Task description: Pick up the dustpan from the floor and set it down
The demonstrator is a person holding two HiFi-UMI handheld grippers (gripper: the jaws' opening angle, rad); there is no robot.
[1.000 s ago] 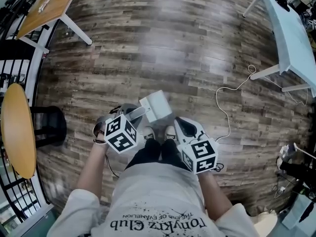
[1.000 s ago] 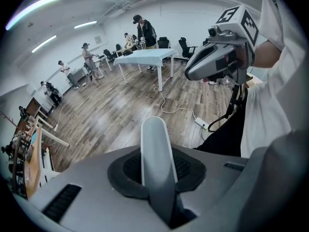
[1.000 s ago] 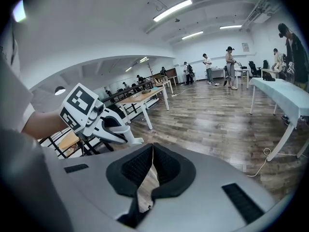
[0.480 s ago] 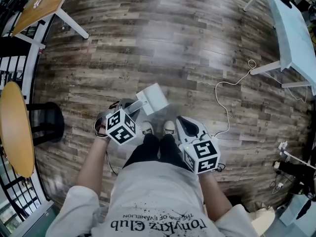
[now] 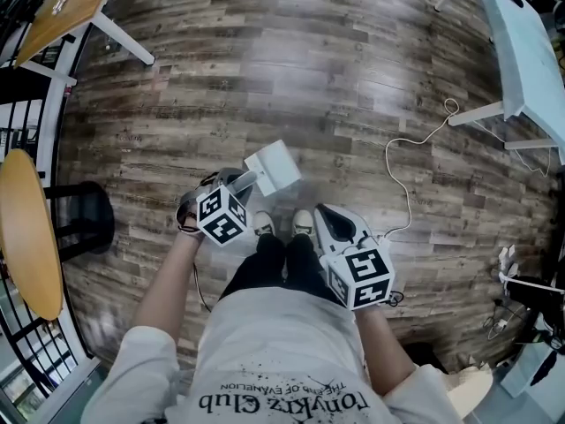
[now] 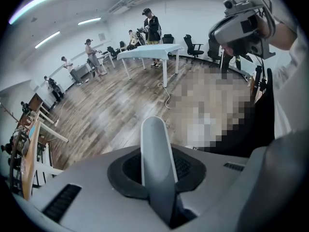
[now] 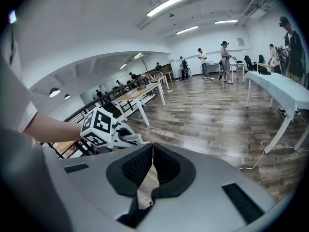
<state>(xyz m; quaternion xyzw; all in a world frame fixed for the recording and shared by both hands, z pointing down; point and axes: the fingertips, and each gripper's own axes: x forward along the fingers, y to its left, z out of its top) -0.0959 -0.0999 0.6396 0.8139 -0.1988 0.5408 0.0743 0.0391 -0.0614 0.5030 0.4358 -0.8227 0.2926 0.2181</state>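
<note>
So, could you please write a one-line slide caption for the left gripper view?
Left hand-held gripper shut on the dustpan's grey handle, wooden floor beyond.

The dustpan is pale, white or light grey: 1 boxy pan on a rounded grey handle. The left gripper clamps the handle. The pan tilts just ahead of the shoes, seemingly clear of the floor.

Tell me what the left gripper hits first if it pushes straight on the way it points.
Likely the wooden floor just ahead of the person's shoes. The left gripper points steeply down, shut on the dustpan handle, so the pan itself would probably touch first; depth is unclear.
</note>
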